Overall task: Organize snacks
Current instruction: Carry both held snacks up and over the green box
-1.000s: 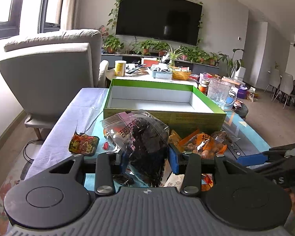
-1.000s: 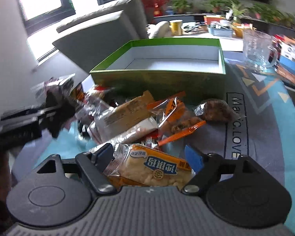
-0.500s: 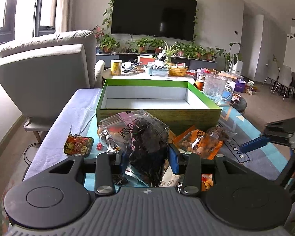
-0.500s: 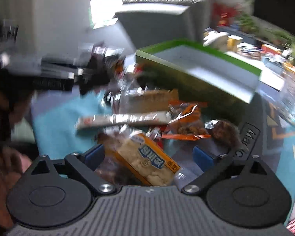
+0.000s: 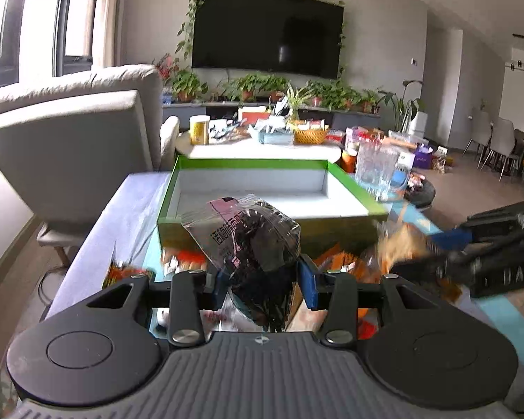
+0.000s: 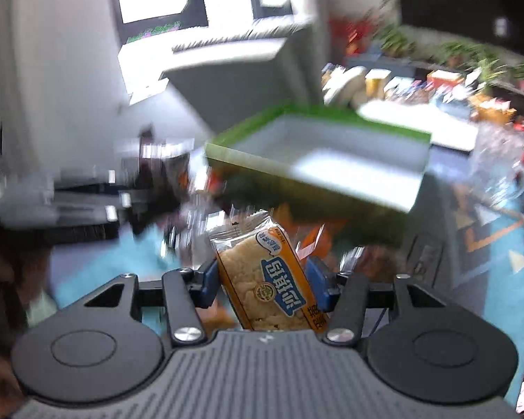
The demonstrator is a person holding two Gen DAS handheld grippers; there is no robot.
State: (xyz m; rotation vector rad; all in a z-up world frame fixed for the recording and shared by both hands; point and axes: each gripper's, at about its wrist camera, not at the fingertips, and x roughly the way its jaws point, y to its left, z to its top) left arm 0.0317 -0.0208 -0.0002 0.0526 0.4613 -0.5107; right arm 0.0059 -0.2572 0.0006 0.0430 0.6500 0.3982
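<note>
My left gripper [image 5: 262, 279] is shut on a clear bag of dark dried snack [image 5: 251, 241] and holds it up in front of the green box [image 5: 353, 192], whose white inside shows nothing in it. My right gripper [image 6: 263, 279] is shut on an orange-wrapped biscuit pack [image 6: 269, 279], lifted above the snack pile, with the green box [image 6: 318, 171] ahead. The right gripper also shows blurred at the right of the left wrist view [image 5: 471, 244]. More orange snack packets [image 5: 342, 265] lie on the table before the box.
A grey armchair [image 5: 70, 132] stands at the left. A glass mug [image 5: 377, 171] sits right of the box. A round table with a yellow can [image 5: 199, 129] and a basket [image 5: 311, 135] lies behind. The table has a blue patterned cloth [image 6: 499, 244].
My right gripper has closed on the biscuit pack and lifted it off the pile, swinging fast. My left gripper has risen a little with its bag.
</note>
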